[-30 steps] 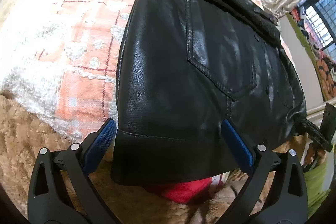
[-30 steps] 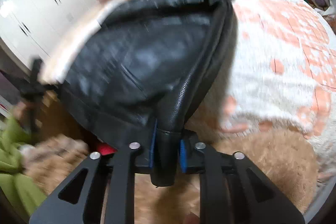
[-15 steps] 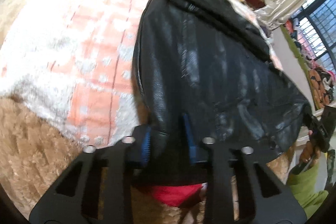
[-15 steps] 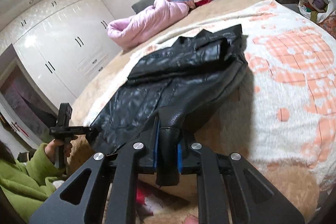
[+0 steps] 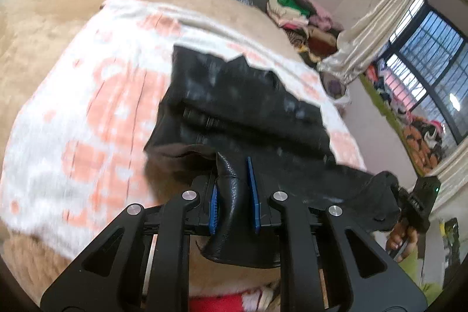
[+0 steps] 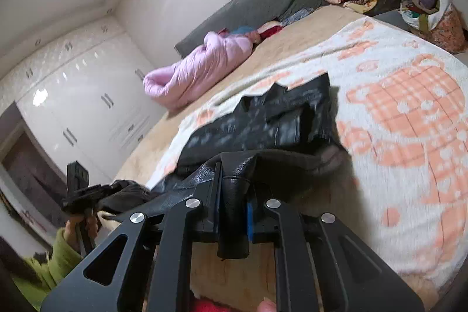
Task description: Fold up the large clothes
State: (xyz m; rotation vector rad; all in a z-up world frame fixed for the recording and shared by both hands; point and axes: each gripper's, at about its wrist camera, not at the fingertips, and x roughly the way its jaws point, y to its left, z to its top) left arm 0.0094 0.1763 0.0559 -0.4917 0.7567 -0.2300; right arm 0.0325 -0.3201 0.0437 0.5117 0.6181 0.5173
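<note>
We hold the black leather jacket (image 5: 239, 113) by its near hem with both tools. The fingers of our left gripper (image 5: 233, 201) are pinched narrow on a fold of the leather, the blue pads (image 5: 213, 208) pressing it from either side; a flap of the hem hangs out below them toward us. The fingers of our right gripper (image 6: 233, 212) are pinched the same way on another part of that hem, a short tab of leather sticking out beneath them.

From either pair of fingers the jacket runs straight ahead and downward: its long axis leads away from us, from the lifted hem at the fingertips to the collar end, which lies flat on the white and orange patterned blanket (image 5: 87, 113) covering the bed. The raised near part sags between the two grips, and in the left wrist view it stretches off to the right toward the other tool, held by our right hand (image 5: 402, 236). In the right wrist view our left hand (image 6: 80, 224) sits off to the left with its green sleeve (image 6: 55, 259).

We judge that the fold turns on this line: the hem must travel forward along the jacket's length, over the resting part, toward the far collar. Both hands are equally near, one at each hem corner, so they should move together.
</note>
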